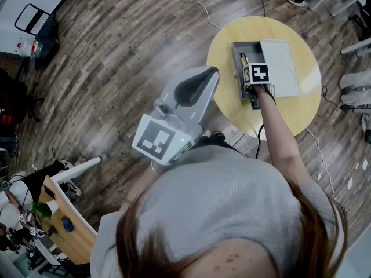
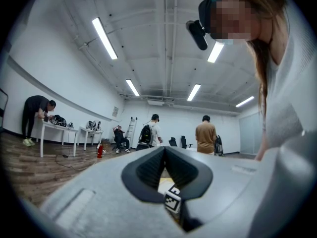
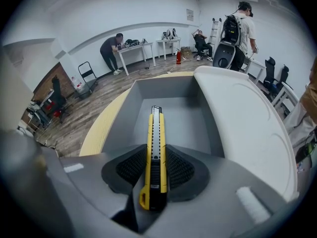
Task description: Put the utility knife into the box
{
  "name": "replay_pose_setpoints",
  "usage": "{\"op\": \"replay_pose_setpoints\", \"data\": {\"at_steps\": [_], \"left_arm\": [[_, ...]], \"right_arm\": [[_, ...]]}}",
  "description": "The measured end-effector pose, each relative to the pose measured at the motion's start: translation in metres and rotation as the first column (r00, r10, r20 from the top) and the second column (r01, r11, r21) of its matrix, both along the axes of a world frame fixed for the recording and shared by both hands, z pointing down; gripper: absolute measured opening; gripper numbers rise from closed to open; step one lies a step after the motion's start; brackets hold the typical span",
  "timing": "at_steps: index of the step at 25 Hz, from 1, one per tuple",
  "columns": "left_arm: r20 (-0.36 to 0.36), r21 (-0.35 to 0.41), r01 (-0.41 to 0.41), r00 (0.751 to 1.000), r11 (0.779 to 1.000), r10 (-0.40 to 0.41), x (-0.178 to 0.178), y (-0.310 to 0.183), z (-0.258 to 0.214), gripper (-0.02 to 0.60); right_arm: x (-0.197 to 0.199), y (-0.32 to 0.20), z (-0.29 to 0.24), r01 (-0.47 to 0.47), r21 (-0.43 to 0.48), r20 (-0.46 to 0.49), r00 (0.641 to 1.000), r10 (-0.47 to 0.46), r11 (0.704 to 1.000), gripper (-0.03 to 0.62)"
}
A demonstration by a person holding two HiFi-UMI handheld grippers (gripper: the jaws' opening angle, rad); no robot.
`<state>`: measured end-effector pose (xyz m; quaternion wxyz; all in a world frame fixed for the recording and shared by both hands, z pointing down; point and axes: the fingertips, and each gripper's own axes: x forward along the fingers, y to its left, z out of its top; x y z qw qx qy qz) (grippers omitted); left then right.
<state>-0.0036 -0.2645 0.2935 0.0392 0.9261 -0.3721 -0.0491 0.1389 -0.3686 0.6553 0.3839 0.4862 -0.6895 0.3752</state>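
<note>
The yellow and black utility knife [image 3: 155, 128] lies lengthwise between the jaws of my right gripper [image 3: 155, 155], which is shut on it. Its tip points into the open grey box [image 3: 124, 118]. In the head view that box [image 1: 237, 62] stands on the round yellow table [image 1: 290, 109], and my right gripper [image 1: 255, 83] hovers over its near end with a bit of the knife [image 1: 244, 58] showing inside. The box's lid [image 1: 281, 65] lies open to the right. My left gripper [image 1: 197, 86] is raised left of the table, its pads together and holding nothing.
The lid [image 3: 242, 128] fills the right side of the right gripper view. Cables run across the wood floor [image 1: 116, 51] around the table. A wooden desk [image 1: 64, 213] stands at lower left. Several people [image 2: 205, 135], tables and chairs are far off in the room.
</note>
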Motion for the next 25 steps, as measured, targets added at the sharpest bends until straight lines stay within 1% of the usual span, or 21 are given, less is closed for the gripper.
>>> {"op": "replay_pose_setpoints", "data": {"at_steps": [10,17,21,25], "left_arm": [[0.001,0.000,-0.001,1.000,1.000,0.001,-0.001,0.004,-0.002,0.002],[-0.001,0.007,-0.009,1.000,1.000,0.009,-0.001,0.008,-0.002,0.002],[-0.002,0.003,-0.015,1.000,1.000,0.015,0.000,0.012,-0.002,0.002],[-0.001,0.000,-0.015,1.000,1.000,0.015,-0.002,0.015,0.000,0.002]], "right_arm": [[0.001,0.000,0.000,-0.011,-0.012,0.009,1.000,0.011,1.000,0.121],[0.000,-0.001,0.000,0.001,-0.002,-0.006,1.000,-0.001,1.000,0.123],[0.001,-0.002,-0.001,-0.003,0.005,-0.002,1.000,0.003,1.000,0.149],[0.002,-0.002,-0.001,-0.017,0.021,0.007,1.000,0.016,1.000,0.156]]}}
